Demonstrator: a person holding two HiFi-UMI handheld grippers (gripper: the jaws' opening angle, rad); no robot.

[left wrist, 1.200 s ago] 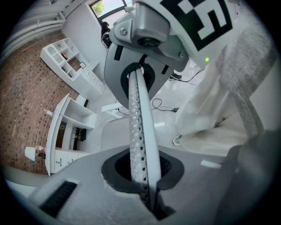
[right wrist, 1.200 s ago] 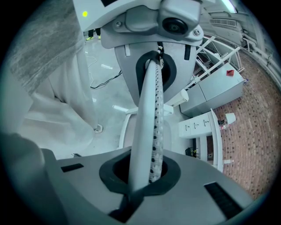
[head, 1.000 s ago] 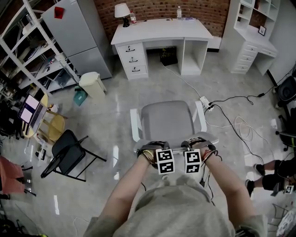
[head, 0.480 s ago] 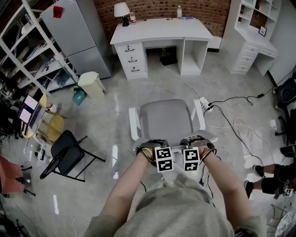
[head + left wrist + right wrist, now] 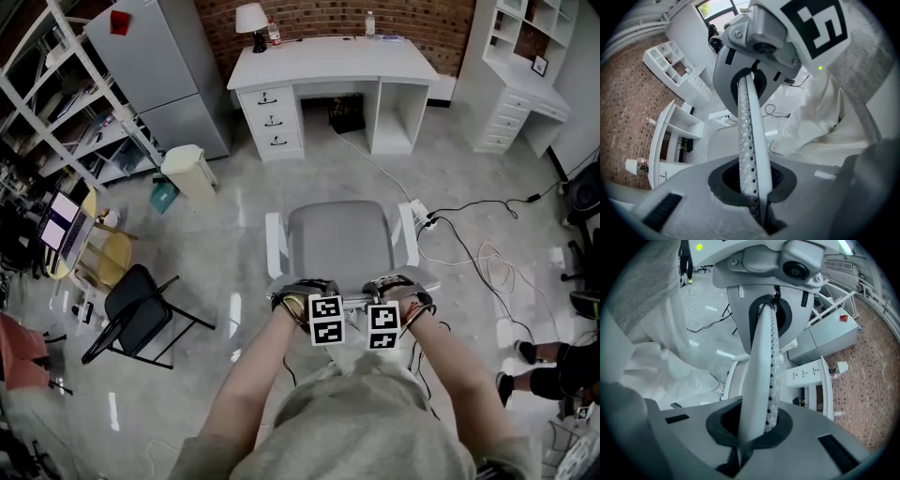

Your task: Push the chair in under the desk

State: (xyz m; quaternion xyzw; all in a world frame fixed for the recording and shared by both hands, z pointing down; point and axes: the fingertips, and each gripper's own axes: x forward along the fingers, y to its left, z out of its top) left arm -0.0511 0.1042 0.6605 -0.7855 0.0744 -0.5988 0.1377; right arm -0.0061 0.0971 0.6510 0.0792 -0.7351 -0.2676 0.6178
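A grey-seated chair (image 5: 339, 242) with white armrests stands mid-floor, facing the white desk (image 5: 328, 58) at the far wall, well short of its kneehole. Both grippers hold the top edge of the chair's back, side by side. My left gripper (image 5: 302, 298) is shut on that edge, which shows as a white perforated strip (image 5: 749, 131) running through the left gripper (image 5: 752, 183). My right gripper (image 5: 398, 292) is shut on the same strip (image 5: 764, 366), clamped in the right gripper (image 5: 757, 425). The back itself is mostly hidden under my hands.
A power strip with cables (image 5: 419, 214) lies on the floor right of the chair. A bin (image 5: 187, 172) and a black folding chair (image 5: 141, 314) stand to the left. Shelving (image 5: 56, 112), a fridge (image 5: 159, 66) and a white cabinet (image 5: 516, 75) line the room. A person's legs (image 5: 553, 361) show at right.
The chair and both grippers have edged a little toward the desk. Both grips are unchanged. The person's legs at the right have shifted.
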